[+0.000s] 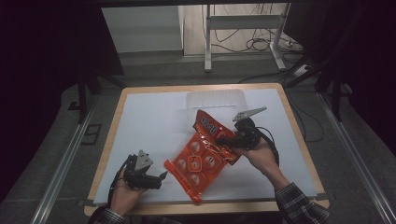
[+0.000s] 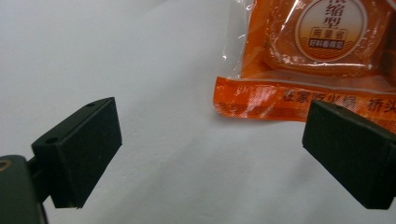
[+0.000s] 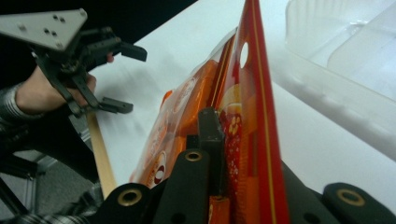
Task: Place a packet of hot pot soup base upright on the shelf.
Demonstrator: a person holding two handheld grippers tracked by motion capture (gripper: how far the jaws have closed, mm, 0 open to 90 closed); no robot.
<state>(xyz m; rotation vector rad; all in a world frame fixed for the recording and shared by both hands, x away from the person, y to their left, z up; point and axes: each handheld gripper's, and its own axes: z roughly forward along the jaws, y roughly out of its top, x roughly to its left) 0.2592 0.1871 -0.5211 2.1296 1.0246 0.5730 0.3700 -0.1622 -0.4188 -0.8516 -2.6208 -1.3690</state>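
— White table (image 1: 140, 121), dark room. Where's the bag?

— Bag (image 1: 201, 156) lies mid-table, long axis running from near-left to far-right. Right gripper (image 1: 223, 139) pinches its far end, lifting it toward the tray (image 1: 215, 99).

— And the left?

— Left gripper (image 1: 162, 177) hovers just beside the near corner, jaws spread, nothing between them.

— Any difference between views?

— Left gripper view shows that corner ahead-right of its jaws; right gripper view shows the pinch.

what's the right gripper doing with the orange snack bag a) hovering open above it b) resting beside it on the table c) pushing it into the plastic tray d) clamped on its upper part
d: the right gripper has its jaws closed on the upper part of the orange snack bag, lifting that end off the table.
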